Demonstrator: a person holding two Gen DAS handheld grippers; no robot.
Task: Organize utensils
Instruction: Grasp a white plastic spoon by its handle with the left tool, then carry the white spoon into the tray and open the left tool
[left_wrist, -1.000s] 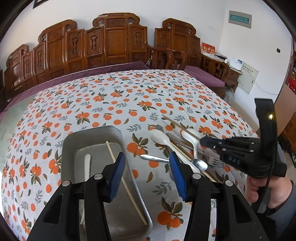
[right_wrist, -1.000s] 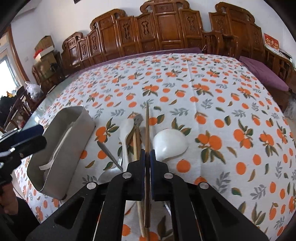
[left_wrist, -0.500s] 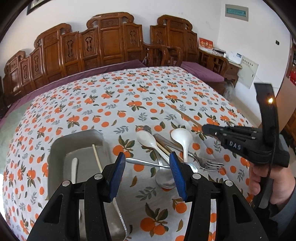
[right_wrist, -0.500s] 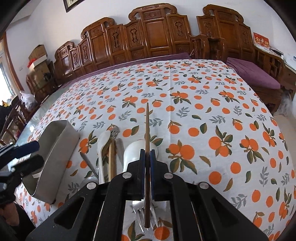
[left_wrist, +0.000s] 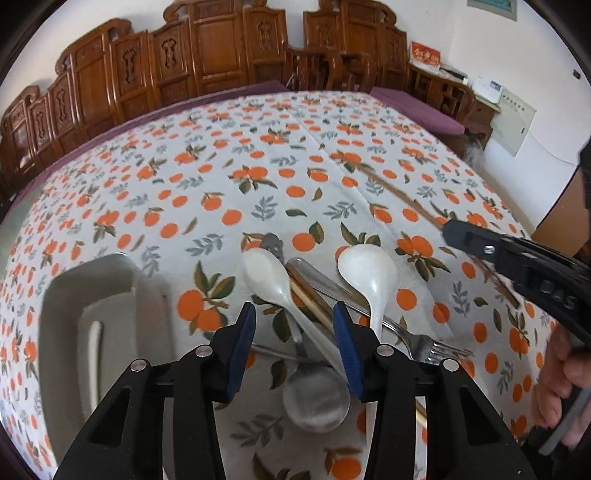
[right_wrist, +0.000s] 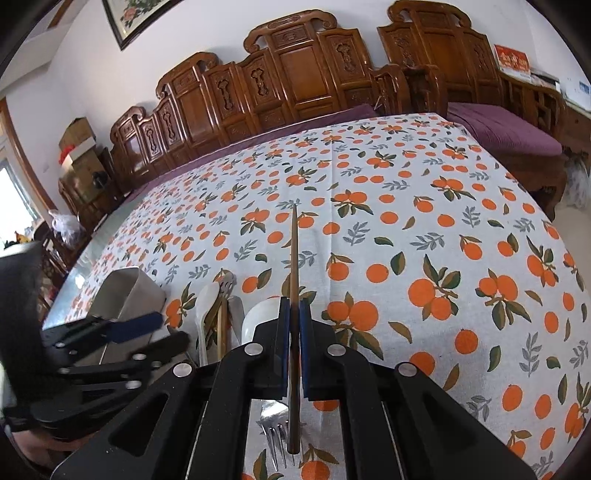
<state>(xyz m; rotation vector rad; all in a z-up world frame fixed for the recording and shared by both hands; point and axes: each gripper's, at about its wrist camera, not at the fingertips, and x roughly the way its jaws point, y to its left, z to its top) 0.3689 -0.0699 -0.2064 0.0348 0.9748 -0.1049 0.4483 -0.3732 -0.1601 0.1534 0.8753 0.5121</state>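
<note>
Wooden and dark, the chopstick (right_wrist: 294, 280) sits clamped between the closed pads of our right gripper (right_wrist: 294, 314), running straight ahead along the fingers with its tip well beyond them and its butt end trailing back under the body. It is held off the cloth, above the pile of utensils.

Below and to the left of that gripper lie two white spoons (left_wrist: 273, 280) (left_wrist: 369, 273), a pair of lighter chopsticks (left_wrist: 306, 295), a fork (left_wrist: 424, 343) and a metal spoon (left_wrist: 317, 398), overlapping one another on the counter (right_wrist: 443, 221). Further left stands the metal tray (left_wrist: 110, 280), which already holds at least one pale utensil (left_wrist: 95, 339).

Our left gripper (left_wrist: 295, 332) hovers spread wide over the pile, its fingers either side of a white spoon handle, gripping nothing.

We judge the step in hand to be carrying the held chopstick to the tray. To do it well, we would keep the grip firm, lift clear of the pile, cross leftward without fouling the left gripper, align the chopstick with the tray's long side, lower it inside, then release. The slender stick may pivot in the pads if knocked.
</note>
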